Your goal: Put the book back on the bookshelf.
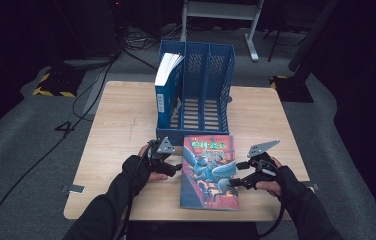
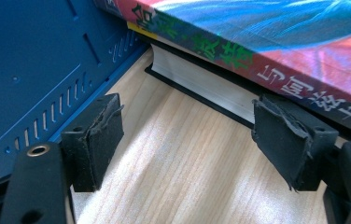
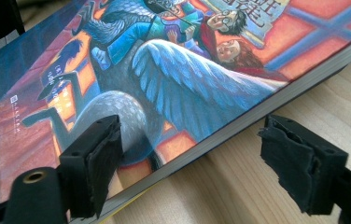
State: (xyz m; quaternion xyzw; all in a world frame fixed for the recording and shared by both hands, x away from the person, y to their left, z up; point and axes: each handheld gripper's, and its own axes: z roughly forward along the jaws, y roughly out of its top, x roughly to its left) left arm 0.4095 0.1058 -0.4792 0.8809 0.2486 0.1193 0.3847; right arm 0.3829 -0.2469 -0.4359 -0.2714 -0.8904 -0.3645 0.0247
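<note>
Two books, one blue file rack (image 1: 211, 75) with three slots, two grippers. One book, blue-spined with white page edges, stands upright (image 1: 167, 87) in the rack's left slot; the other, an illustrated book (image 1: 209, 171), lies flat and face up on the wooden table (image 1: 121, 120), its far edge just in front of the rack's base. The left gripper (image 1: 176, 167) sits at the flat book's left edge and the right gripper (image 1: 235, 182) at its right edge — each with jaws spread wide and nothing between them. In the left gripper view the book's spine side lies just beyond the right jaw, near or perhaps touching it. In the right gripper view one jaw hovers over the cover and the other over bare table, straddling the book's edge. Its cover shows a winged grey creature with riders — orange-red background, Chinese lettering along the red spine.
</note>
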